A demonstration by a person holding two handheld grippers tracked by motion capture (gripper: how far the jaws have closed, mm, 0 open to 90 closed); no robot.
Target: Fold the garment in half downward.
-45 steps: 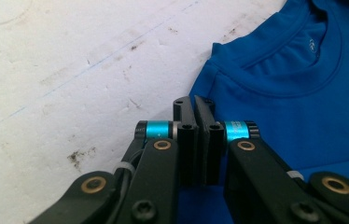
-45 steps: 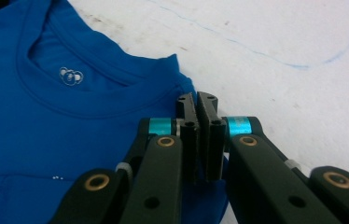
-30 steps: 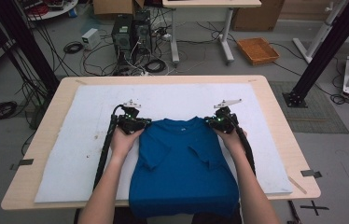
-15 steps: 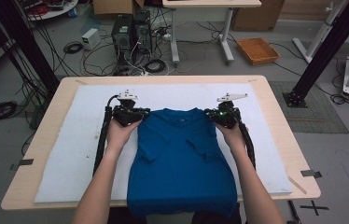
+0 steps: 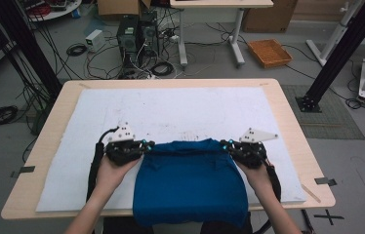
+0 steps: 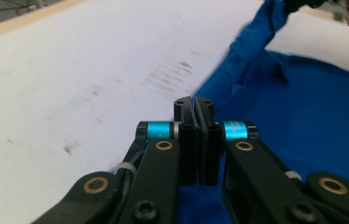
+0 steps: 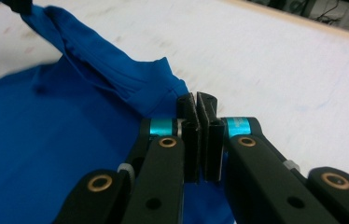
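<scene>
Lower centre of the frame: left gripper (image 5: 144, 146) and right gripper (image 5: 225, 145) each pinch the blue T-shirt (image 5: 190, 187) on the white mat (image 5: 180, 109).

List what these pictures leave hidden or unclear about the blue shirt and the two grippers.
- Blue shirt: near hem hangs past the table edge, high view.
- Left gripper: jaws pressed together; cloth between them hidden by the jaws.
- Right gripper: same; its grip on the cloth is unclear.
- Far white mat: blurred.

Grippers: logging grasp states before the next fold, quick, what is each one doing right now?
Left gripper: closed, fingers pinching the far left corner of the blue shirt.
Right gripper: closed, fingers pinching the shirt's far right corner.
</scene>
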